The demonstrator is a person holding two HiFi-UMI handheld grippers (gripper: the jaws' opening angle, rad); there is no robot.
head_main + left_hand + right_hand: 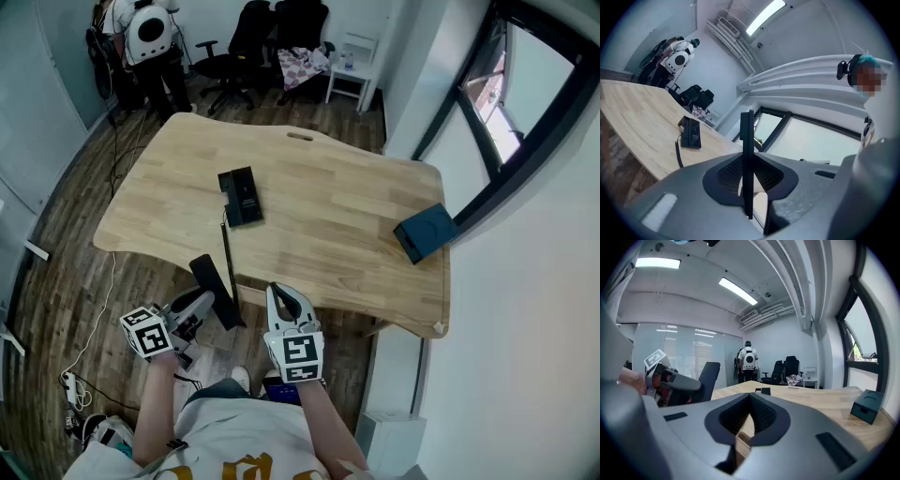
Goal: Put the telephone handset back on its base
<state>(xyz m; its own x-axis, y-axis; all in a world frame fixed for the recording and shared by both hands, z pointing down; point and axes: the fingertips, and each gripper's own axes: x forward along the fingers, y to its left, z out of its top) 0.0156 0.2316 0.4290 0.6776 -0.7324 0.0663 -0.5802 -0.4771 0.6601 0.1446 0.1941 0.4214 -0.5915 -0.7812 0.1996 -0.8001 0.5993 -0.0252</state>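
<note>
The black telephone base [240,197] lies on the wooden table [328,216], left of its middle. A coiled cord [225,246] runs from it over the near edge to the black handset [214,286]. My left gripper [208,305] is shut on the handset, below the table's front edge. In the left gripper view the handset [747,154] stands edge-on between the pads, with the base [691,134] farther off on the table. My right gripper [286,302] hangs beside it at the front edge, shut, with nothing between its jaws [749,420].
A dark blue box [427,232] sits at the table's right edge, beside a window. Office chairs [253,42] and a small white side table [352,75] stand behind the table. A person with a white backpack [150,37] is at the far left.
</note>
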